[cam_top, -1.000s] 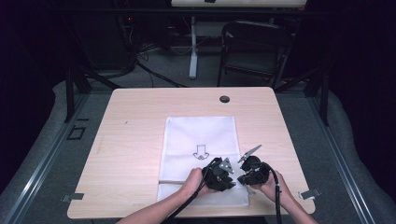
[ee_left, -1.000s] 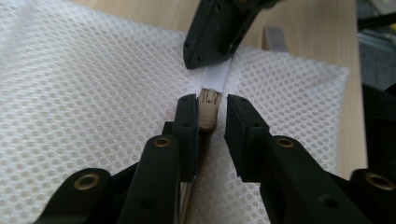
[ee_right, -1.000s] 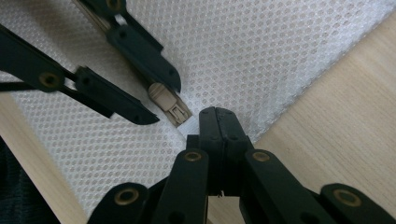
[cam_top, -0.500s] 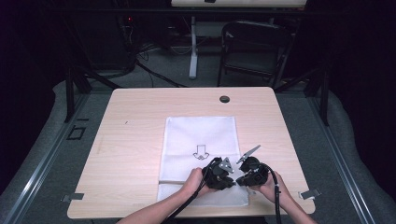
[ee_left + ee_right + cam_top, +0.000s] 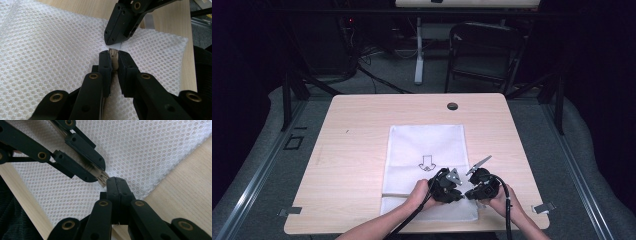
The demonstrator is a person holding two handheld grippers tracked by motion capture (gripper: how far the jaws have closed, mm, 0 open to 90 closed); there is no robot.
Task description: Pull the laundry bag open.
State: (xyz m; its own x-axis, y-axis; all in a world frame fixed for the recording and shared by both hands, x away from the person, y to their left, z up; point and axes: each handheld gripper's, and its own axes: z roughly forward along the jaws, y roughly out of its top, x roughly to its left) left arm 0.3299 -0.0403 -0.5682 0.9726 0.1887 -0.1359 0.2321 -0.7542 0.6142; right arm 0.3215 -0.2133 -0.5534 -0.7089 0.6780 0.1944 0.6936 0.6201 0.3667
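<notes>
A white mesh bag (image 5: 427,160) lies flat on the wooden counter (image 5: 352,165), toward its near edge and a little right of centre, with a black arrow outline (image 5: 428,162) printed on its upper face. A second layer of the same white material juts out from under the bag at its near end.

Both grippers meet over the near right part of the bag, just beyond the arrow toward the person. The left gripper (image 5: 113,58) has its jaws clamped on a small pale, ribbed tab (image 5: 114,60) at the bag's surface; in the right gripper view the same tab (image 5: 102,179) sticks out from between those jaws. The right gripper (image 5: 117,183) has its jaws pressed together, tips touching the end of that tab; whether they pinch any of the thin strip there cannot be told. In the left gripper view a thin grey-white strip (image 5: 115,46) shows just under the right gripper's tip, between the two grippers.

The person's left hand (image 5: 419,192) and right hand (image 5: 499,200) hold the grippers from the near edge of the counter. A dark round hole (image 5: 452,106) sits in the counter beyond the bag's far end.
</notes>
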